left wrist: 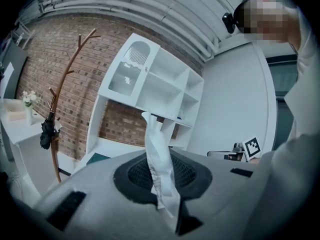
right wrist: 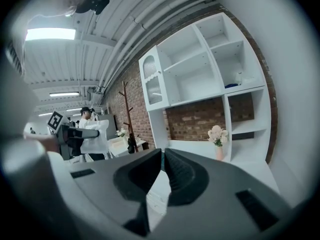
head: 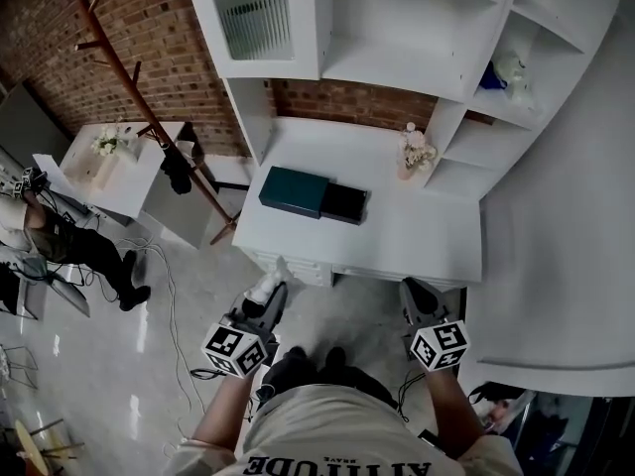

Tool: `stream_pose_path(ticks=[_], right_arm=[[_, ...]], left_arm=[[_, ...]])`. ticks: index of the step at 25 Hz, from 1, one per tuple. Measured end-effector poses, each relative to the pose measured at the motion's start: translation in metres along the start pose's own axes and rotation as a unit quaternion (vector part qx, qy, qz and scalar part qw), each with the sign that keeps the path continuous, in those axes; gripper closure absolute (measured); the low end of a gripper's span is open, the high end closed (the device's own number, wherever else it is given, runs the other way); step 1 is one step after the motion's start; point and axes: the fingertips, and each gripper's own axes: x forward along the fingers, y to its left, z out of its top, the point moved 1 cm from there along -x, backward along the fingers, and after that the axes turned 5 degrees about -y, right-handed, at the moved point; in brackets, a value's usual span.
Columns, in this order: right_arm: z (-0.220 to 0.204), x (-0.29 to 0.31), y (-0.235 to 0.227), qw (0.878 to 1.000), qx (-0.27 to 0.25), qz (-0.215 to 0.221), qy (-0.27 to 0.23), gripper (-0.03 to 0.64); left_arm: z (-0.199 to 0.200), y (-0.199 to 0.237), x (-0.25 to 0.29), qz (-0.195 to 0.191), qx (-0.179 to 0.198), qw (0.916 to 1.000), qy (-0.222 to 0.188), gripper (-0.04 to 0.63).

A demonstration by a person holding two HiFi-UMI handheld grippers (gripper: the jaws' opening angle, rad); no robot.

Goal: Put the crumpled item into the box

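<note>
Since the left gripper (left wrist: 160,180) is clamped nearly shut on only the lower part of the crumpled white paper strip (left wrist: 155,143), slip is our main risk. Most of the strip stands free past the jaw tips, floppy, so a jolt could work it loose, we reckon. A drop here lands on the grey floor (head: 349,311) below both grippers, short of the white desk (head: 422,234).

The right gripper (right wrist: 163,157) has its jaws together on nothing, so we have no backup hold.

The dark teal flat box (head: 294,190) lies on the desk ahead of the left gripper, well apart from it. A flat black piece (head: 344,204) touches it on the right gripper's side. We cannot tell if the box is open. If that teal face is a closed lid, a release just leaves the strip on top.

Light paper may also cling to a pad or drift beside the box. The small vase of pale flowers (head: 415,154) ahead of the right gripper could tip on a wide swing.
</note>
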Motion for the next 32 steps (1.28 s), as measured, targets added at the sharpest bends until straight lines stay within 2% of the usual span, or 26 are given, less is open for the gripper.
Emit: stream_pose_path(ticks=[8,17,25,32], right_arm=[[-0.002,0.024,-0.016,1.0,0.002,-0.011,0.007,0.58],[0.001,0.068,-0.027,0.999,0.008,-0.044,0.005,0.58],[-0.007,0.113,-0.044,0.996,0.026,-0.081,0.022,0.58],[-0.022,0.152,-0.047,0.993,0.039,-0.105,0.045,0.58]], left_arm=[[0.001,0.017,0.037,-0.011,0.0,0.9999,0.009,0.529],[0.009,0.061,0.09,-0.041,0.02,0.9987,0.022,0.529],[-0.008,0.105,0.156,-0.082,0.019,0.9937,0.074,0.529],[-0.039,0.139,0.22,-0.126,0.022,0.9817,0.141,0.528]])
